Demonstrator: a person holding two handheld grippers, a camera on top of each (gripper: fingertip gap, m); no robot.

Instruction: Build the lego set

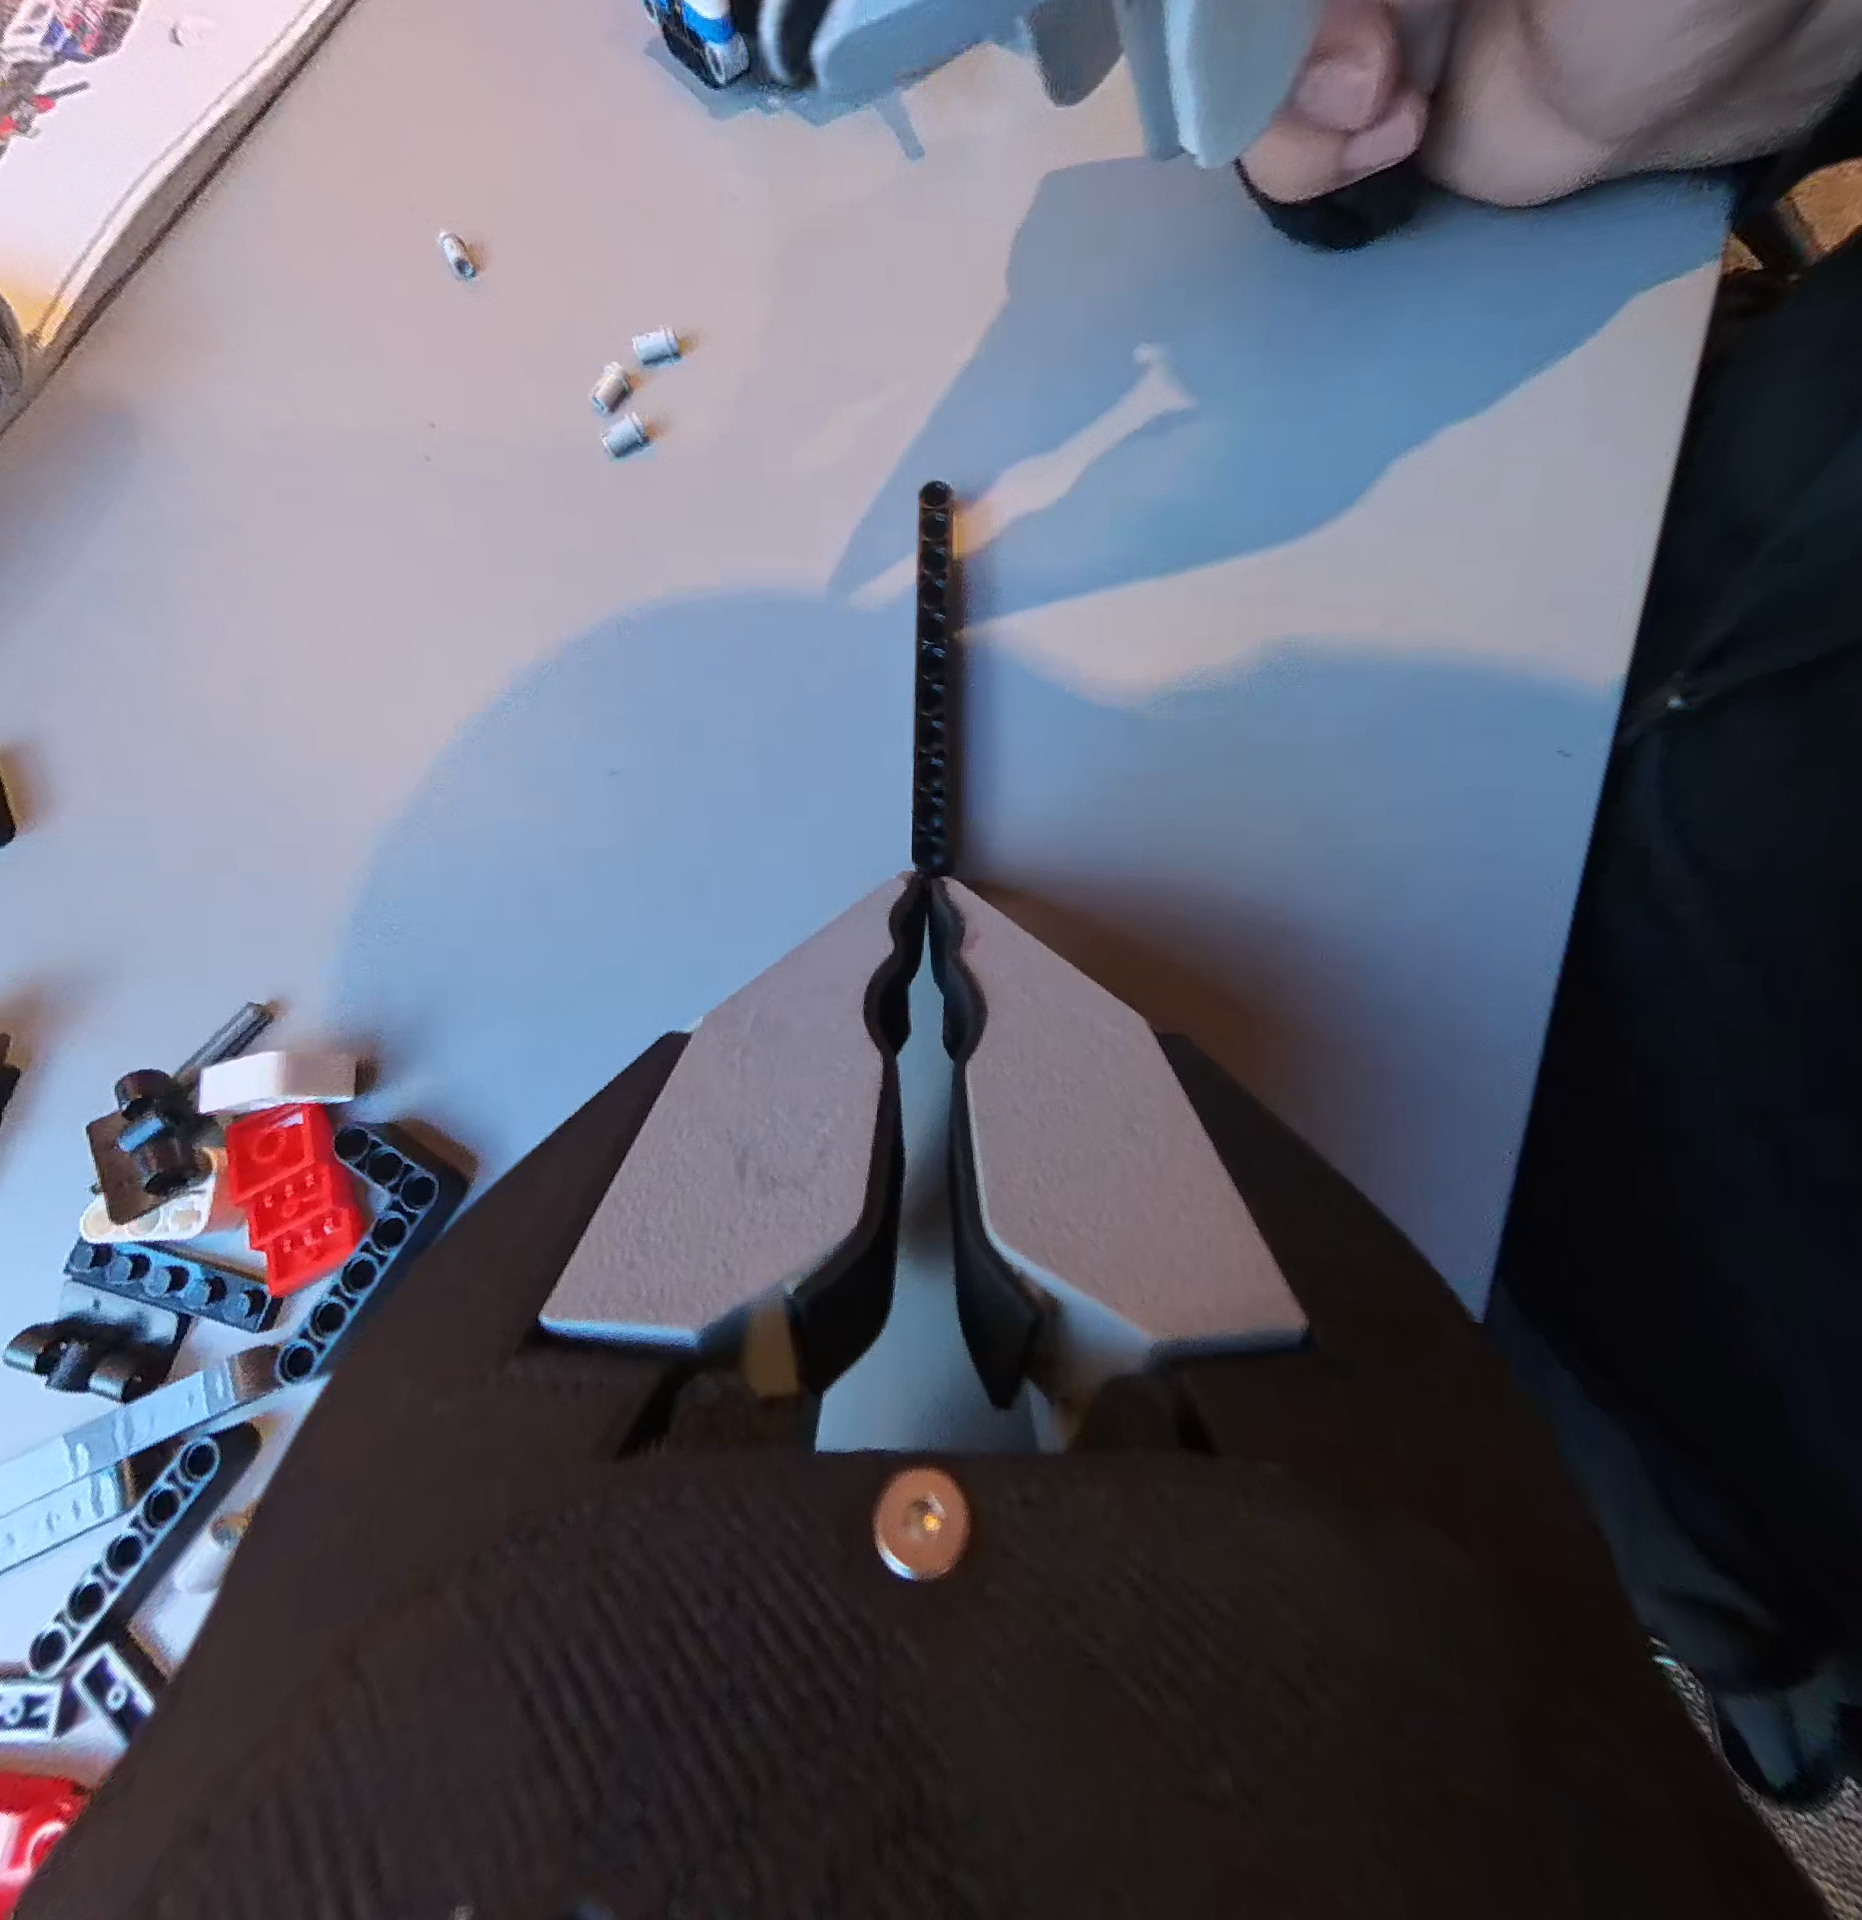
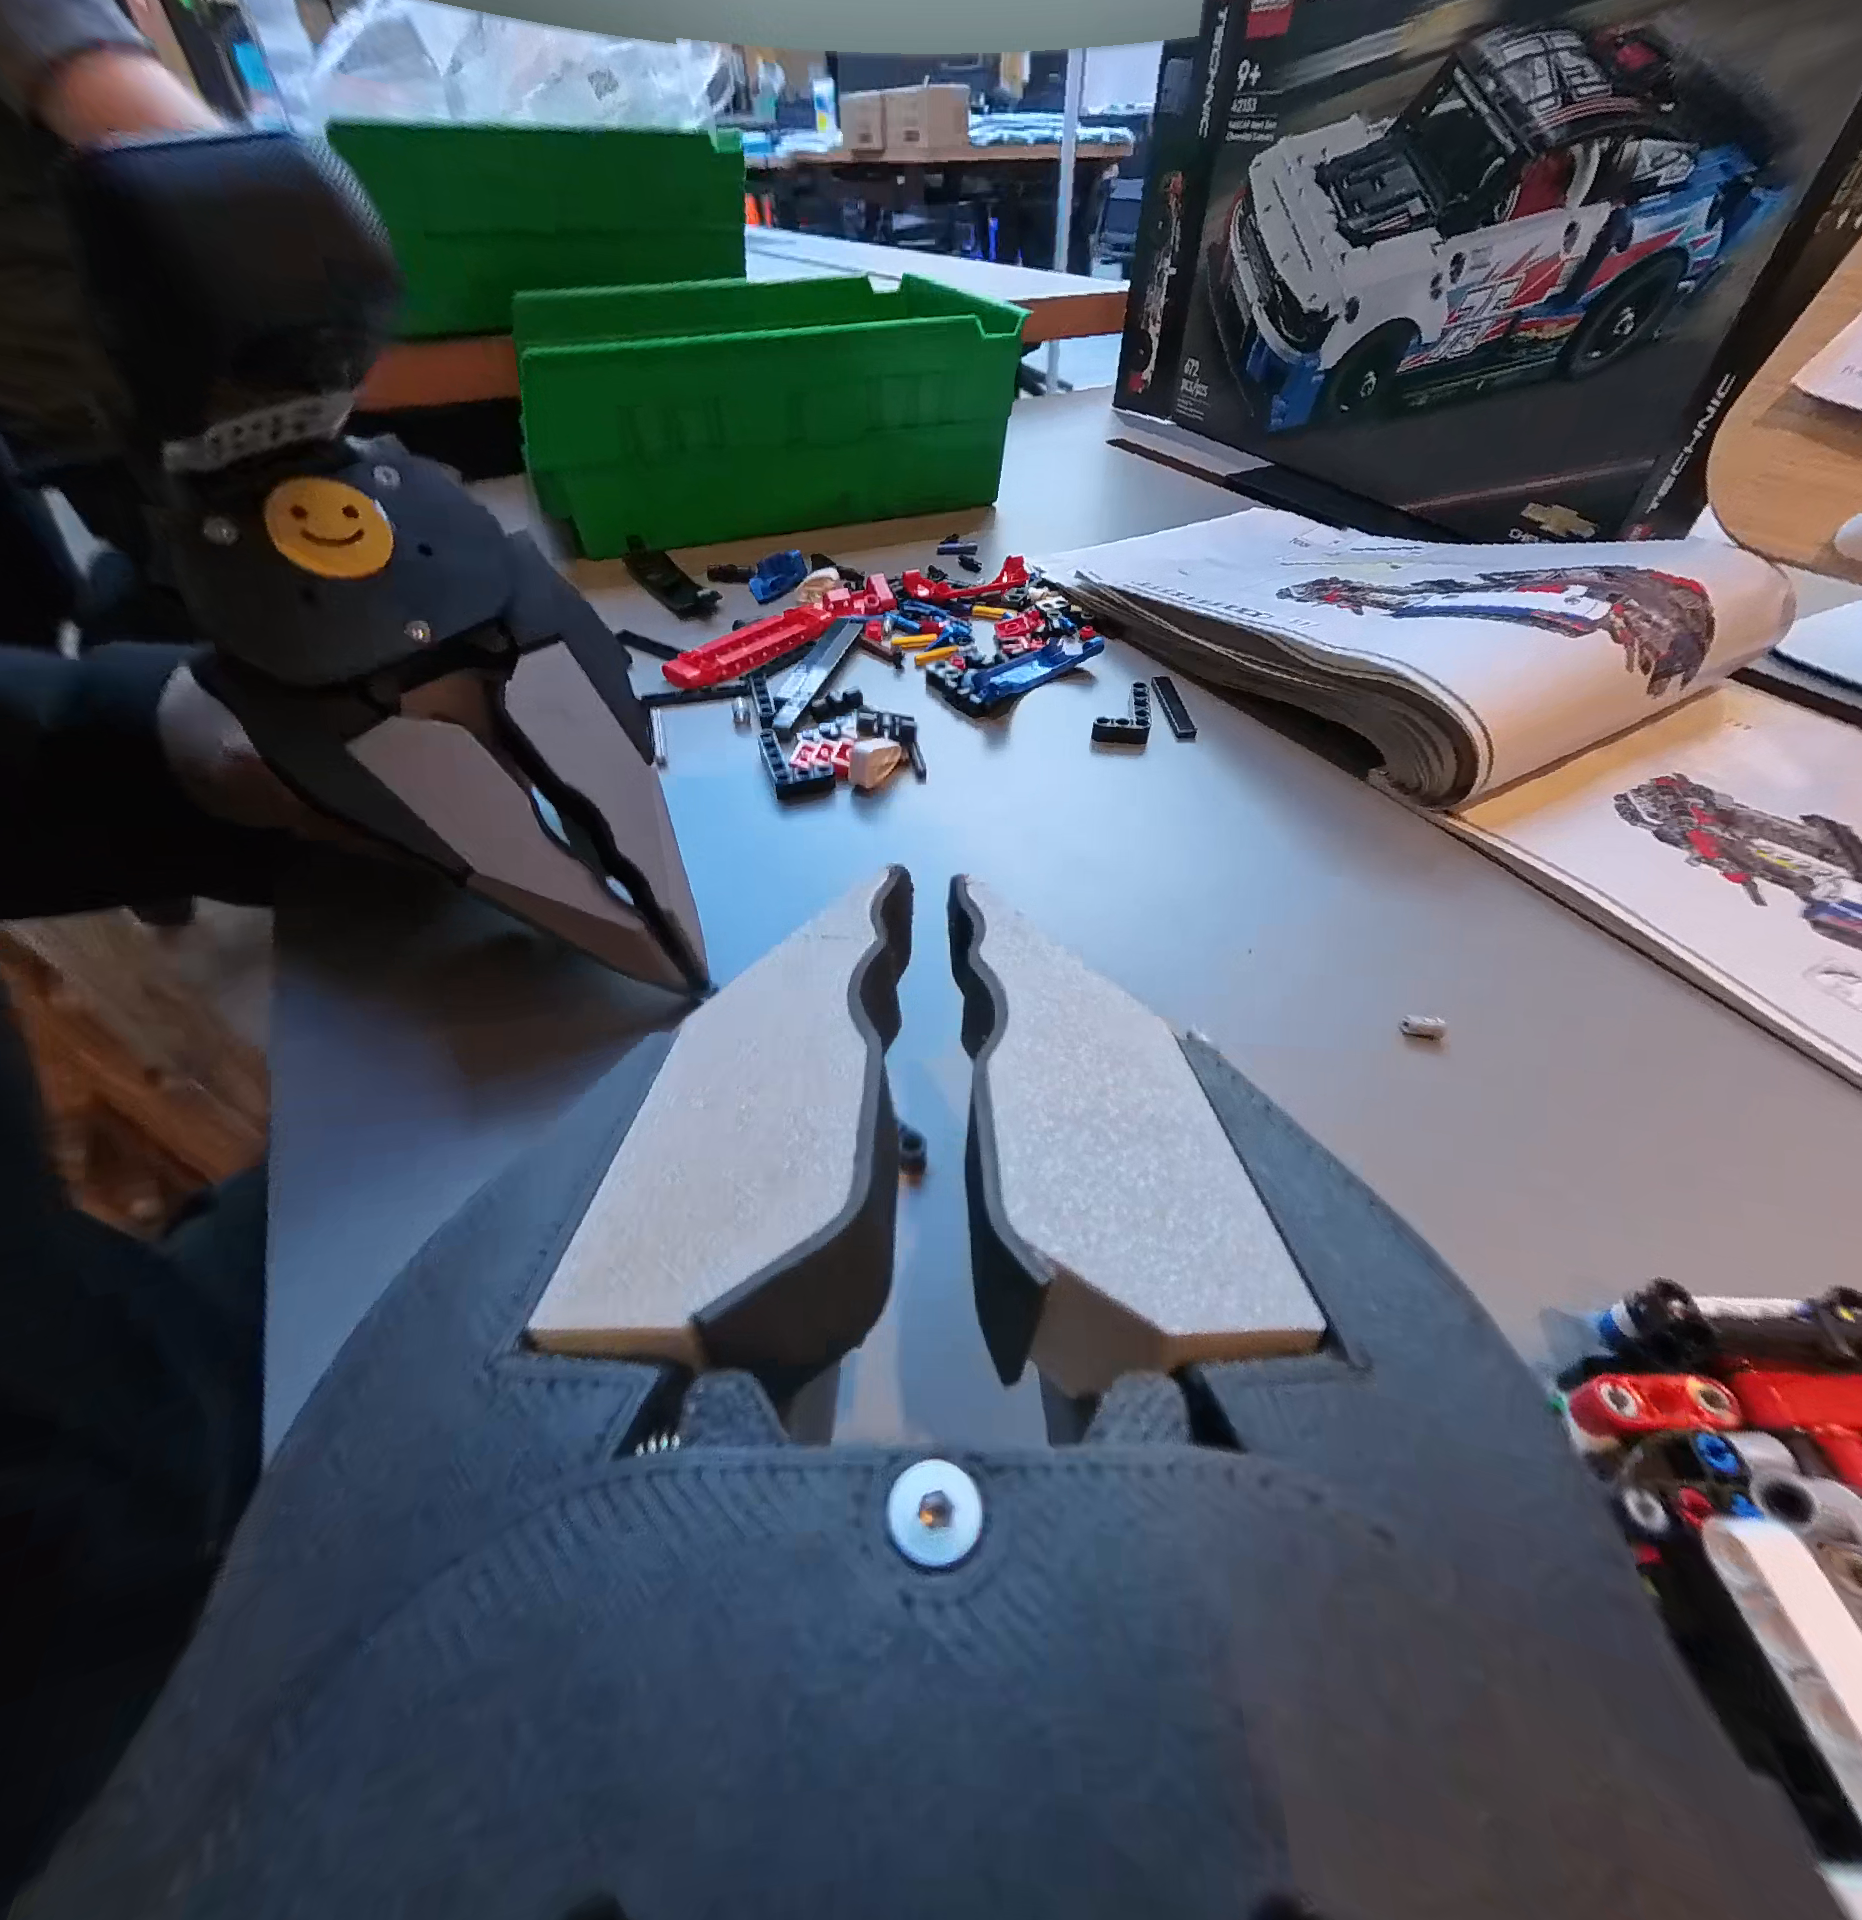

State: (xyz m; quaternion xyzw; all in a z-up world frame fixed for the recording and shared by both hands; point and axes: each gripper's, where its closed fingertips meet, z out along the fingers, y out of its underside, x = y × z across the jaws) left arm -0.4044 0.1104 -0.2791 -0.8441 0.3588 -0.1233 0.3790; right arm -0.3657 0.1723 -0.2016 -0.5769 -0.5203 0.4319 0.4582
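My left gripper (image 1: pixel 927 888) is shut on one end of a long black beam with holes (image 1: pixel 935 675). The beam points straight ahead, low over the grey table (image 1: pixel 1270 779). In the right wrist view the left gripper (image 2: pixel 698 982) angles down to the table at the left, and the beam is hidden behind my right fingers. My right gripper (image 2: pixel 932 883) is slightly open and empty, just right of the left gripper's tip. A small black pin (image 2: pixel 911 1148) lies on the table between its fingers. A part-built model (image 2: pixel 1737 1455) sits at the lower right.
Loose parts lie in a pile (image 2: pixel 906 644) (image 1: pixel 231 1226), with grey pins (image 1: pixel 626 390) farther out. An open instruction booklet (image 2: pixel 1426 644), the set's box (image 2: pixel 1478 239) and green bins (image 2: pixel 771 416) stand behind. The table edge (image 1: pixel 1633 727) runs along the right. A hand (image 1: pixel 1529 94) is at the top. The tips of one gripper are about 11 centimetres away from the tips of the other. The part-built model (image 2: pixel 1737 1455) sits 15 centimetres or so from the ends of my right fingers.
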